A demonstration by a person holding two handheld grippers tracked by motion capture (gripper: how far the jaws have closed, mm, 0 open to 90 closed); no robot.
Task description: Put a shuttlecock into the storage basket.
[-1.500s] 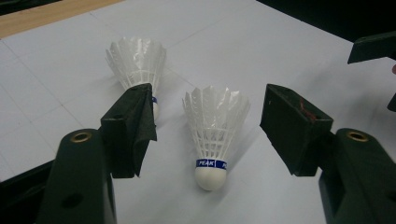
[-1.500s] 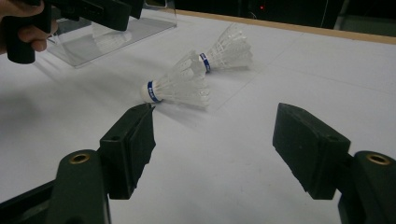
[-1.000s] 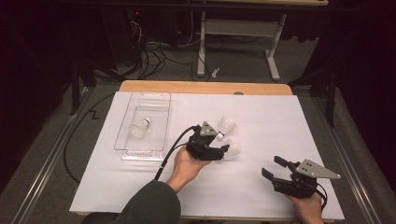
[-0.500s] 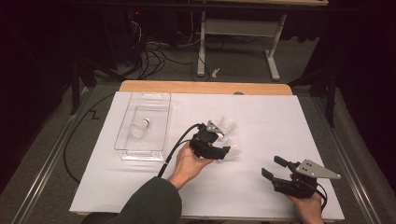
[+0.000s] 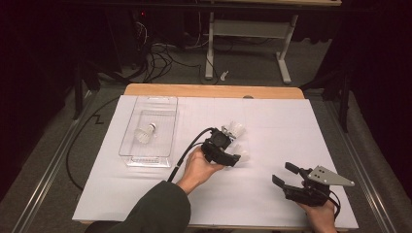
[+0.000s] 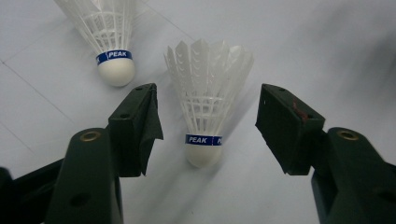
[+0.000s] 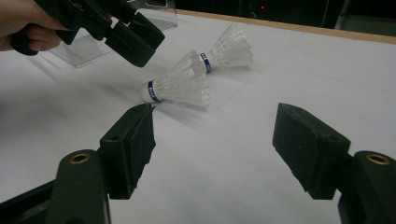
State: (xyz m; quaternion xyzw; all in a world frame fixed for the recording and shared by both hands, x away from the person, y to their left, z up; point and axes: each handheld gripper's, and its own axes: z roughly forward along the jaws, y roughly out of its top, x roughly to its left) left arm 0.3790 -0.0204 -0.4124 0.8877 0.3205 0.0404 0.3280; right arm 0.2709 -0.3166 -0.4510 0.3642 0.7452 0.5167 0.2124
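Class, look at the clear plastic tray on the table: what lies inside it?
Inside the clear tray lies one white shuttlecock on its side. The tray is see-through and nothing covers it, so no part of its inside is hidden.

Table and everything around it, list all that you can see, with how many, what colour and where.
shuttlecocks: three, white with blue bands; nearest shuttlecock lying between the left jaws, second shuttlecock just beyond it, third shuttlecock in the tray
tray: one, clear plastic, left part of the sheet
paper sheet: one, white, covering the table
table: one, light wood edge at the far side
metal stand: one, pale, on the floor behind the table
cables: several, black, floor at the back left
left gripper: one, black, jaws open around the nearest shuttlecock
right gripper: one, black, jaws open, near right
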